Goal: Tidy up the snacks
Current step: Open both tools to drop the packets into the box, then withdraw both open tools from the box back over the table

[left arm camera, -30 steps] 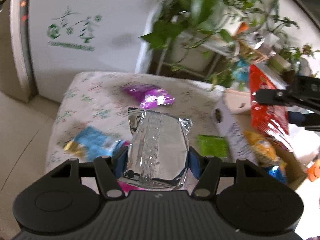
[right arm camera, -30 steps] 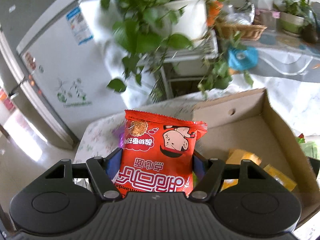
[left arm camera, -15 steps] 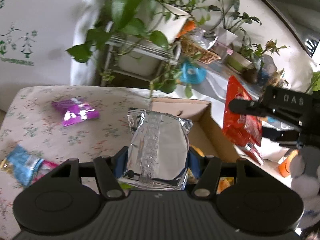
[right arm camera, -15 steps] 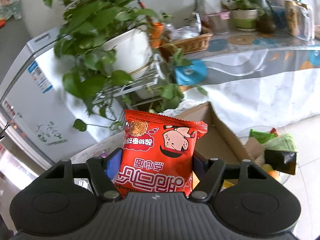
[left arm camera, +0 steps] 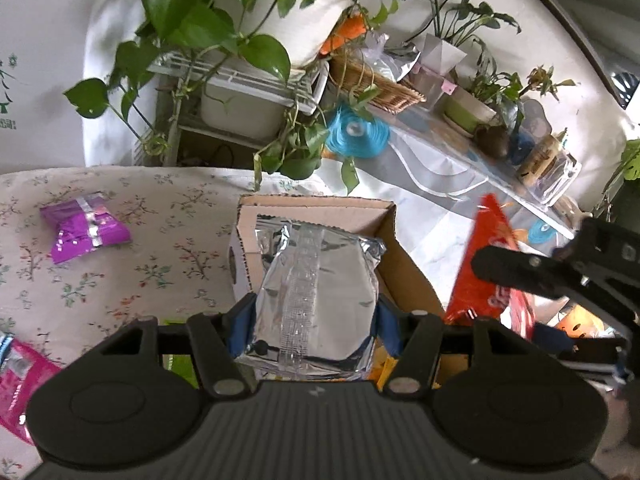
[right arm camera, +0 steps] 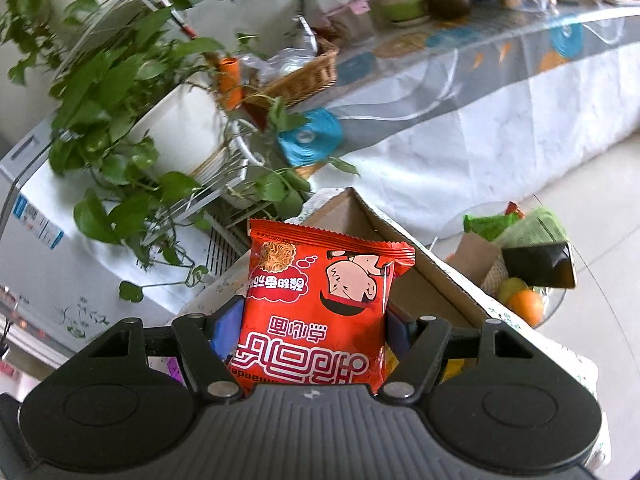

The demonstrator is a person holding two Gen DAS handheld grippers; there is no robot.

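A: From the left wrist?
B: The left tool [left arm camera: 314, 316] pinches a silver foil packet [left arm camera: 316, 292] above the cardboard box [left arm camera: 404, 268] on the floral worktop [left arm camera: 160, 240]. A purple packet [left arm camera: 84, 232] lies well left of the box.

A: And the right wrist?
B: The right tool [right arm camera: 312, 320] clamps a red noodle packet [right arm camera: 316, 304], held just in front of the box's open corner [right arm camera: 424, 280].

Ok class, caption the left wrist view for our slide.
Left gripper holds a silver snack packet over the cardboard box.
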